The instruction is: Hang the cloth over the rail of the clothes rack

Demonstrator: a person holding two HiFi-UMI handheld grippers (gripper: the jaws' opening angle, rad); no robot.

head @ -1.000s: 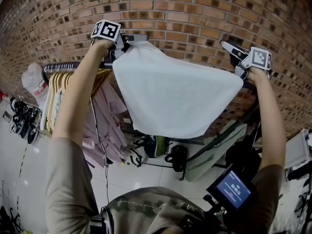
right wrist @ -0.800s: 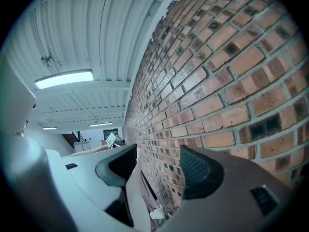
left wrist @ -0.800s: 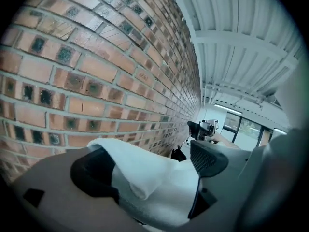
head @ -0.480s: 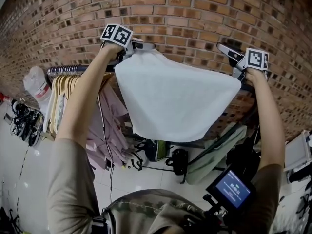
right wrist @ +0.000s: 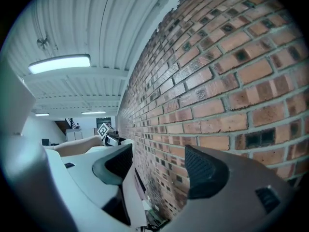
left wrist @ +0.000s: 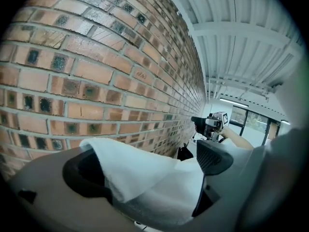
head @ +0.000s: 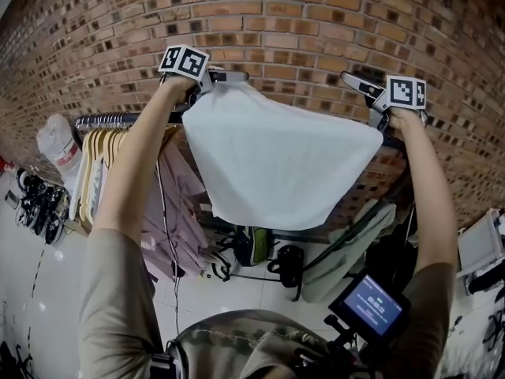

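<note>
The wall [head: 316, 22] stands close behind the rail [head: 106, 119], and the cloth [head: 276, 160] lies spread along that rail between my hands, most of it hanging on my side. I judge the thing now is to let both top corners go cleanly, then lift straight up and away so nothing drags it off. My left gripper [left wrist: 152, 163] is opening, a corner draped loose between its jaws; my right gripper [right wrist: 159, 166] is opening too, nothing between its jaws, the cloth's edge just beside one.
</note>
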